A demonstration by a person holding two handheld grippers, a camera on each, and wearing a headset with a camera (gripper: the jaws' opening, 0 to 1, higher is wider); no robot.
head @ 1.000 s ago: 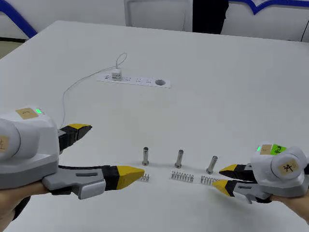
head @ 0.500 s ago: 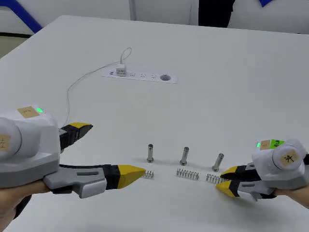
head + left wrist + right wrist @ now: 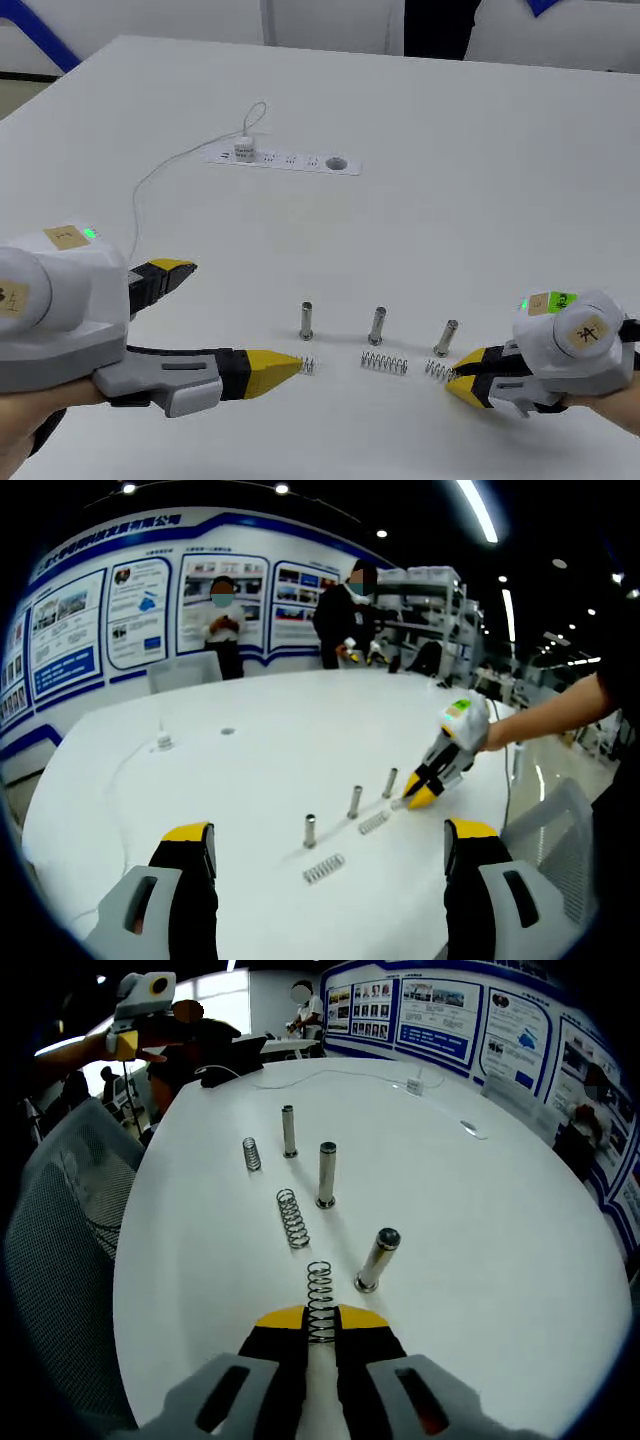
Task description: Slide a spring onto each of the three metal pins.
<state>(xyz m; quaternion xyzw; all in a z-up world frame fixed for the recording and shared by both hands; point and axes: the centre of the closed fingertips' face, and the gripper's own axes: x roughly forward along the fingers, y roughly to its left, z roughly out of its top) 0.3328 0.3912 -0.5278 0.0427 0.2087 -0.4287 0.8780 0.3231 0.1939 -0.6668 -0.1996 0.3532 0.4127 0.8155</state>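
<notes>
Right gripper view: right gripper (image 3: 322, 1322) pinches spring (image 3: 319, 1282), near end hidden | left gripper (image 3: 328, 832) spread wide, empty

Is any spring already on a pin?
No, all three springs lie flat on the table beside bare pins.

Three pins (image 3: 377, 325), three springs (image 3: 384, 363), one power strip (image 3: 283, 160)
</notes>
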